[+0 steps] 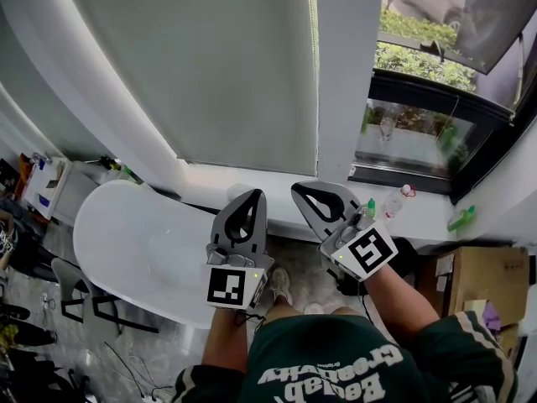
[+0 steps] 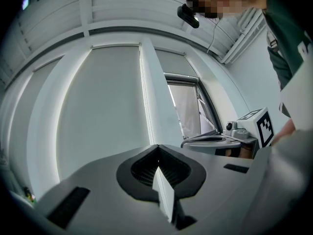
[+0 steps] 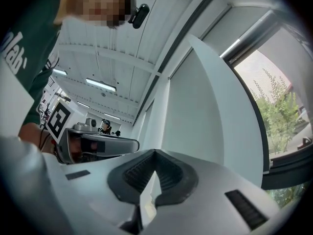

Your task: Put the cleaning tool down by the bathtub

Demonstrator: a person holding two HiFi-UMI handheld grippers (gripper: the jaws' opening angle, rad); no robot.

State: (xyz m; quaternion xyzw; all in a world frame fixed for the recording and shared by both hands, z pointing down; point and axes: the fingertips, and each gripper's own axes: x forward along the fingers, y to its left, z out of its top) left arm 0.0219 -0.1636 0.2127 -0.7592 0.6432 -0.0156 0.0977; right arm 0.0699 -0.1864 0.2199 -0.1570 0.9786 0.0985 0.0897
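Observation:
The white bathtub (image 1: 134,242) lies at the left of the head view, below the window wall. Both grippers are raised in front of me with their jaws pointing up, away from the tub. My left gripper (image 1: 247,198) has its jaws pressed together with nothing between them, as its own view confirms (image 2: 157,150). My right gripper (image 1: 312,193) stands beside it, also shut and empty (image 3: 155,153). Each gripper shows side-on in the other's view: the right gripper (image 2: 215,141) and the left gripper (image 3: 98,143). I cannot pick out a cleaning tool in any view.
A pale roller blind (image 1: 226,65) and a white pillar (image 1: 344,74) fill the wall ahead. The window ledge holds a clear bottle (image 1: 393,201) and a green bottle (image 1: 461,218). A cardboard box (image 1: 491,280) stands at the right, a dark metal stand (image 1: 92,305) by the tub.

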